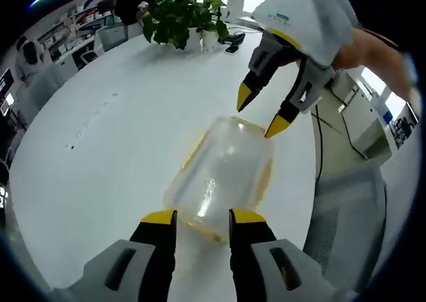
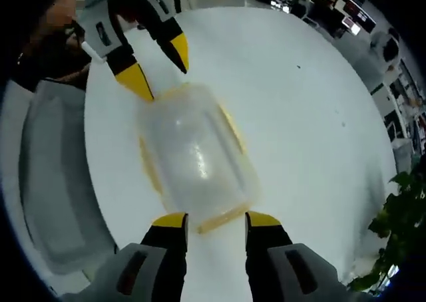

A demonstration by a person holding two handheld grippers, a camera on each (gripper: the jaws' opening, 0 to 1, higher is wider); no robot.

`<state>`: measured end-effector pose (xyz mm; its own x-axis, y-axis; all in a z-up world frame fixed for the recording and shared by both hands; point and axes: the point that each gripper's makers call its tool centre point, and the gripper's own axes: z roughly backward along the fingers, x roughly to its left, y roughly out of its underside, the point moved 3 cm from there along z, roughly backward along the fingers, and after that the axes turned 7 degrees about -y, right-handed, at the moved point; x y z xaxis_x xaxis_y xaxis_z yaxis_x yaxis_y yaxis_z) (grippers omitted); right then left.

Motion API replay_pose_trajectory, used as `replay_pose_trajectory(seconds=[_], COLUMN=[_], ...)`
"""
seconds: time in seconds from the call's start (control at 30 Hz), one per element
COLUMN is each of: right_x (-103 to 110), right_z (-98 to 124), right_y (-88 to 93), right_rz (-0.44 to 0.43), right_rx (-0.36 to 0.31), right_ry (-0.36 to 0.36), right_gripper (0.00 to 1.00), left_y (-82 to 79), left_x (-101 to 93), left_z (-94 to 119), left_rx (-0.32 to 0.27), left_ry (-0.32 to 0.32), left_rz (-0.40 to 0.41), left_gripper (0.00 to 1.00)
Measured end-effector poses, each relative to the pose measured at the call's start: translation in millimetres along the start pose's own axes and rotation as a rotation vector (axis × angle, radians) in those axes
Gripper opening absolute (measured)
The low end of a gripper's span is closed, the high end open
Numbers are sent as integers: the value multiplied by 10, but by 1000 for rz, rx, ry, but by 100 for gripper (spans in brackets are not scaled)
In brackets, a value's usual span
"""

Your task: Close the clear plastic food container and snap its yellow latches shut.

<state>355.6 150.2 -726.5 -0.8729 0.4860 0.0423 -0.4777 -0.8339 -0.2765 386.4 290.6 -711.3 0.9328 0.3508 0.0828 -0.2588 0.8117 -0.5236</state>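
I see the clear plastic container (image 1: 219, 175) lying low and centre in my left gripper view, a rounded box with its lid on, running diagonally from lower left to upper right. Its yellow latches (image 1: 193, 149) edge the sides. In my right gripper view it sits mid-frame (image 2: 196, 157).

Left gripper view: looking down steeply from close above one short end of the clear plastic food container (image 1: 219, 179), facing across the white round tabletop (image 1: 120, 136) toward its far edge with the potted plant (image 1: 178, 19). Right gripper view: close above the opposite short end, facing back. Shared between both: container (image 2: 196, 155), surrounding tabletop (image 2: 299, 96), each opposing gripper.
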Motion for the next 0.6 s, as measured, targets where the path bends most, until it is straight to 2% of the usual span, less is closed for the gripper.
replay_pose_trajectory(seconds=[0.2, 0.47, 0.6], right_x=[13, 30, 36], right_z=[-12, -23, -11], right_y=[-45, -85, -119], right_rz=[64, 161, 211], right_rx=[-3, 11, 12], right_ry=[-17, -28, -27], right_gripper=[32, 32, 31], left_y=[4, -8, -9], left_x=[-33, -58, -64], left_z=[-34, -65, -75], left_rx=[13, 22, 23], left_ry=[10, 25, 31], left_rz=[-96, -141, -191], left_gripper=[29, 29, 29])
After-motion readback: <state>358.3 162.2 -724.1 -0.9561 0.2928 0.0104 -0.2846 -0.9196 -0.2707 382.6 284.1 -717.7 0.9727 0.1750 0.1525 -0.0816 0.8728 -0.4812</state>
